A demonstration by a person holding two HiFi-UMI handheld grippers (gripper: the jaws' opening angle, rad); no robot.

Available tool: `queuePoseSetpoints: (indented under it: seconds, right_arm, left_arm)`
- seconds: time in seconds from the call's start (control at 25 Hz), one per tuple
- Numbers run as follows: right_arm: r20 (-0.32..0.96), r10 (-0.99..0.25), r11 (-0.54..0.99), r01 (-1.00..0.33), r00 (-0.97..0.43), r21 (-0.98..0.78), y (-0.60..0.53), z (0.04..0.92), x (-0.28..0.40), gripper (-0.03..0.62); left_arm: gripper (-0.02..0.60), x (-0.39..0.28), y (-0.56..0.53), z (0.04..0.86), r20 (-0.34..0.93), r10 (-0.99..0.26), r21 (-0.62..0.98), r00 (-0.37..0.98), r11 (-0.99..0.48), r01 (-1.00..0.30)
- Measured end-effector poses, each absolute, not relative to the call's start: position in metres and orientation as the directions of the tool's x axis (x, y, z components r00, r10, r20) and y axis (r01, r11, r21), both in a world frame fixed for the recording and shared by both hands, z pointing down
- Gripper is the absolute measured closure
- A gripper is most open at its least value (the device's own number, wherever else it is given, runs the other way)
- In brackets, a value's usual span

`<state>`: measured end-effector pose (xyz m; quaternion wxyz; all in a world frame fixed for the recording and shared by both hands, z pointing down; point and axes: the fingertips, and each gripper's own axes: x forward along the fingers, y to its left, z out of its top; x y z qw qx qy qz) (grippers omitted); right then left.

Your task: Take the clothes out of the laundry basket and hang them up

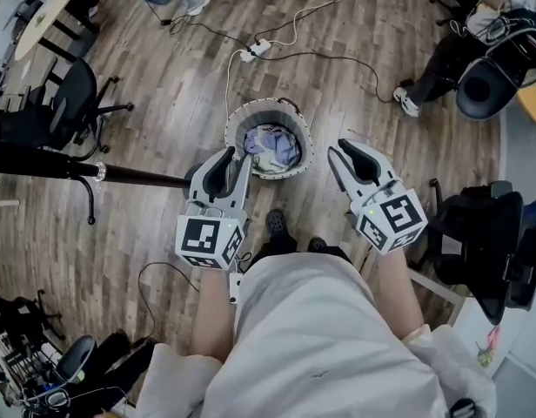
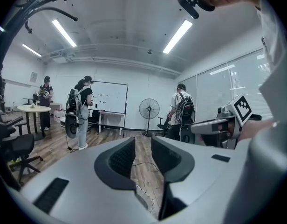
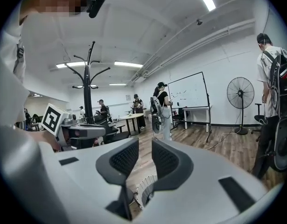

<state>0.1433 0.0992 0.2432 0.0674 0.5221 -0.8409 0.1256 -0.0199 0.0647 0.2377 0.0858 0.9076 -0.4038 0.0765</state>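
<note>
Laundry basket [image 1: 234,127] on floor holds crumpled clothes [image 1: 272,149], apparently white and lilac. Left gripper [image 1: 237,158] just left of basket, right gripper [image 1: 340,149] just right; both released, jaws apart, empty.

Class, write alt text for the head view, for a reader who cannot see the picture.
Looking steeply down, a person holds the left gripper and the right gripper, both open and empty, on either side of a round laundry basket with clothes in it, on a wooden floor. A dark coat stand reaches in from the left.
</note>
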Motion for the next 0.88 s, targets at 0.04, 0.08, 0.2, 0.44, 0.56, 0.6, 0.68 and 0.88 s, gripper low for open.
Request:
queuePoseSetpoints:
  seconds: [0.04,0.08,0.2,0.44,0.56,0.6,0.68,0.88]
  right_arm:
    - [0.246,-0.865,0.416,-0.899,-0.438,-0.140,0.095,0.244,0.142,0.497]
    - [0.248,-0.868,0.407,-0.903,-0.430,-0.140,0.092,0.244,0.141,0.489]
    - [0.253,-0.877,0.386,-0.912,-0.409,-0.138,0.083,0.247,0.136,0.462]
    - [0.280,-0.880,0.356,-0.923,-0.384,-0.148,0.079,0.259,0.128,0.436]
    - [0.304,-0.873,0.350,-0.924,-0.382,-0.155,0.081,0.270,0.128,0.433]
    - [0.314,-0.870,0.349,-0.924,-0.381,-0.156,0.081,0.273,0.128,0.431]
    - [0.332,-0.862,0.349,-0.923,-0.383,-0.161,0.081,0.278,0.128,0.428]
    - [0.376,-0.831,0.367,-0.912,-0.409,-0.181,0.075,0.295,0.128,0.424]
  left_arm:
    - [0.462,-0.021,0.060,0.238,0.209,-0.713,0.093,0.669,-0.667,-0.739]
    - [0.459,-0.021,0.056,0.239,0.210,-0.706,0.092,0.677,-0.675,-0.732]
    - [0.451,-0.025,0.044,0.239,0.206,-0.689,0.087,0.695,-0.695,-0.714]
    - [0.439,-0.031,0.030,0.250,0.212,-0.670,0.101,0.711,-0.709,-0.698]
    - [0.434,-0.030,0.030,0.259,0.228,-0.659,0.113,0.717,-0.713,-0.692]
    - [0.434,-0.029,0.030,0.263,0.234,-0.655,0.119,0.719,-0.714,-0.690]
    - [0.431,-0.028,0.031,0.269,0.249,-0.647,0.132,0.721,-0.715,-0.687]
    - [0.431,-0.019,0.033,0.288,0.285,-0.632,0.155,0.720,-0.711,-0.686]
